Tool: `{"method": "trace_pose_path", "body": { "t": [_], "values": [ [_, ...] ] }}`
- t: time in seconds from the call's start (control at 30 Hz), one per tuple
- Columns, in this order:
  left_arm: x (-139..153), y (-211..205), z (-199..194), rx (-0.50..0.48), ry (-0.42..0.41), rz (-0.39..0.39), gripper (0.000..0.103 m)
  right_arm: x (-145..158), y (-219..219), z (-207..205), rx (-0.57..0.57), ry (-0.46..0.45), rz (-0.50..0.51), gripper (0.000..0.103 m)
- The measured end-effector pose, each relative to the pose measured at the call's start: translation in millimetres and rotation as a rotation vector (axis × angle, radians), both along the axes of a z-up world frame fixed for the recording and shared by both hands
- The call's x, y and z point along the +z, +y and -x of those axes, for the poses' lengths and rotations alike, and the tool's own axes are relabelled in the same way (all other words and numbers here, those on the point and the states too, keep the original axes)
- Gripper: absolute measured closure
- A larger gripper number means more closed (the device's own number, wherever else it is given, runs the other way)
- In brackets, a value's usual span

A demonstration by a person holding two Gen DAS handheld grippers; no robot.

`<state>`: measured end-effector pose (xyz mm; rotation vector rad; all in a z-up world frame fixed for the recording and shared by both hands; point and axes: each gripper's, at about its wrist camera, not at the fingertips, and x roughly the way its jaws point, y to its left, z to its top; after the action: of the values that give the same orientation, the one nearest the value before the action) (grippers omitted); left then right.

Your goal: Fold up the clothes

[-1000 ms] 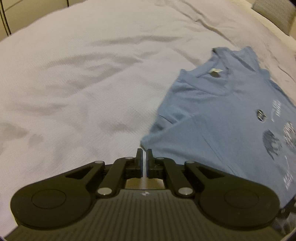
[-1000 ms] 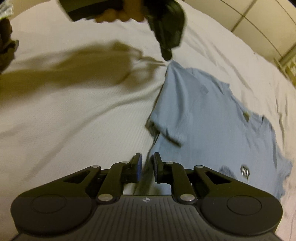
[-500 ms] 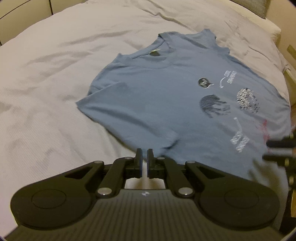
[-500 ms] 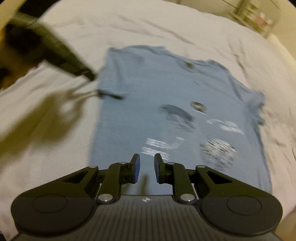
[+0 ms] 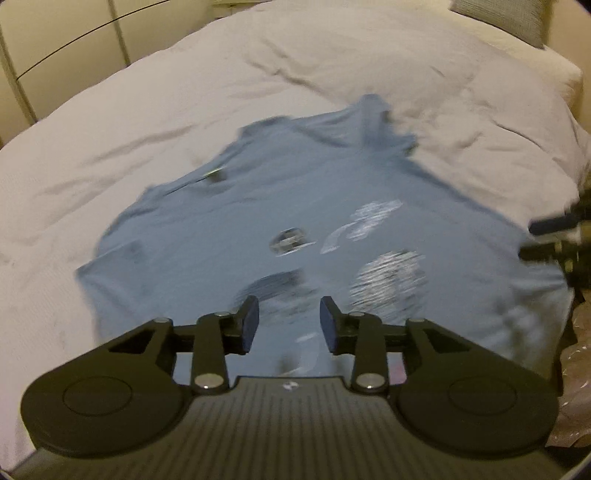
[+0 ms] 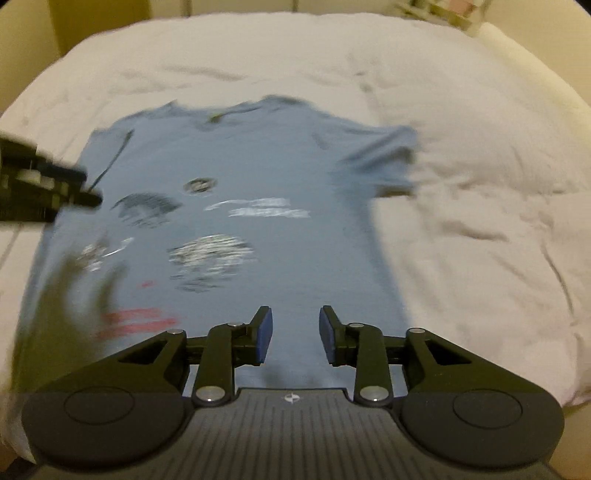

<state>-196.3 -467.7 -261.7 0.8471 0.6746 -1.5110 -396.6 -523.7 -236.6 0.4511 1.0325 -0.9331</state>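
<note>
A blue T-shirt (image 5: 280,206) with white and dark prints lies spread face up on the bed, collar toward the far side; in the right wrist view the blue T-shirt (image 6: 266,173) fills the middle. My left gripper (image 5: 289,325) hovers open over the shirt's lower part with nothing between its fingers. My right gripper (image 6: 295,334) is open above the hem area, also empty. The left gripper (image 6: 55,184) shows at the left edge of the right wrist view, and the right gripper (image 5: 550,236) shows at the right edge of the left wrist view. Both views are motion-blurred.
The bed is covered by a wrinkled white sheet (image 5: 147,122), seen also as the white sheet (image 6: 480,192) to the shirt's right. A grey pillow (image 5: 506,18) lies at the far corner. Cream cabinet fronts (image 5: 55,48) stand beyond the bed.
Both grippers have opened from shut or nearly shut. Both have swung around to the shirt's hem end, so the whole shirt now lies ahead of them.
</note>
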Motion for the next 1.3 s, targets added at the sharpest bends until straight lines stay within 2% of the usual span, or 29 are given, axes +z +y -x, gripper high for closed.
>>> {"method": "trace_pose_path", "body": {
  "t": [0.1, 0.2, 0.37, 0.5, 0.73, 0.93, 1.0, 1.17, 1.27, 1.3],
  "values": [
    [10, -19, 48, -0.036, -0.01, 0.013, 0.062, 8, -25, 46, -0.016, -0.02, -0.001, 0.065],
    [16, -41, 80, -0.072, -0.036, 0.038, 0.058, 16, -50, 89, -0.037, -0.041, -0.005, 0.065],
    [7, -79, 112, -0.127, -0.08, 0.061, 0.054, 23, -86, 119, -0.141, -0.099, -0.041, 0.065],
    [-4, -106, 133, -0.146, -0.095, 0.029, 0.054, 29, -111, 131, -0.139, -0.109, -0.027, 0.065],
    [-22, -154, 168, -0.136, -0.144, -0.004, 0.054, 21, -182, 136, -0.011, -0.128, -0.044, 0.063],
    [-56, -203, 208, -0.099, -0.267, -0.003, 0.055, -8, -278, 118, 0.204, -0.178, -0.126, 0.063],
    [-69, -219, 227, -0.129, -0.314, -0.007, 0.055, -13, -310, 108, 0.27, -0.192, -0.138, 0.063],
    [-102, -252, 270, -0.275, -0.468, -0.001, 0.057, -24, -376, 85, 0.369, -0.221, -0.171, 0.062],
    [-124, -272, 282, -0.329, -0.542, -0.021, 0.067, -33, -400, 71, 0.413, -0.234, -0.201, 0.06],
    [-130, -277, 282, -0.334, -0.562, -0.028, 0.075, -37, -407, 67, 0.427, -0.24, -0.214, 0.057]
  ]
}}
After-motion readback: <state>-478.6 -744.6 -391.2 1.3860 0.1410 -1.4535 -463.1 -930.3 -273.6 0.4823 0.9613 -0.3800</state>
